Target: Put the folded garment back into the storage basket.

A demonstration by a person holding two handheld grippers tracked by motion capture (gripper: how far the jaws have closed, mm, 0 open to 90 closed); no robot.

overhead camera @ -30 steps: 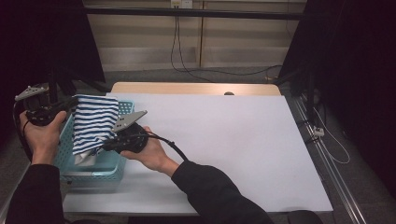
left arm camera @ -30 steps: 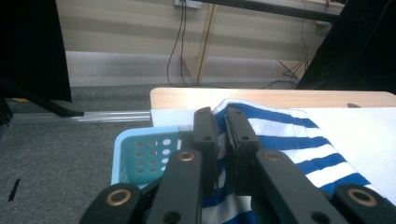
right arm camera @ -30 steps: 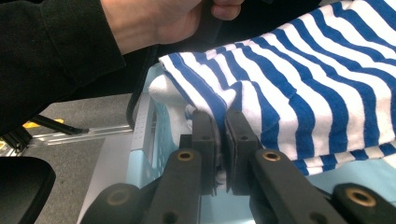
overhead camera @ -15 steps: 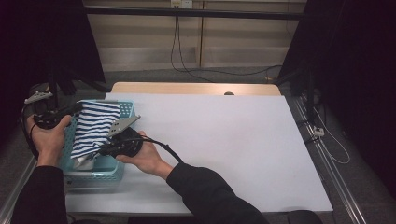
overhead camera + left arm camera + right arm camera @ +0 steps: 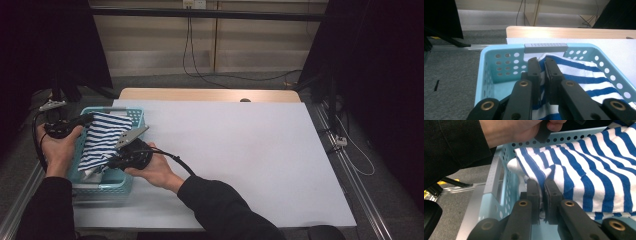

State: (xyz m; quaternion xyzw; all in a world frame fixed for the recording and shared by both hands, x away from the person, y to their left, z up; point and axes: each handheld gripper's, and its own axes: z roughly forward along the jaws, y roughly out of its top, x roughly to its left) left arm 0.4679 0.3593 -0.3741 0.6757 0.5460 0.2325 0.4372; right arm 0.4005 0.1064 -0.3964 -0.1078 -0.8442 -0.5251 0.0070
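Over the white table [image 5: 240, 150], both grippers' jaws pinch the striped cloth [image 5: 102, 140] above the basket [image 5: 137, 116].

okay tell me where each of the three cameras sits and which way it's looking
High view: above the person's side, looking forward and down on the table; both forearms and hands show, with the left gripper and right gripper.
Left gripper view: on the left gripper, looking along its jaws into the basket.
Right gripper view: on the right gripper, facing the person's other hand.
Shared: all show the striped cloth at the basket.
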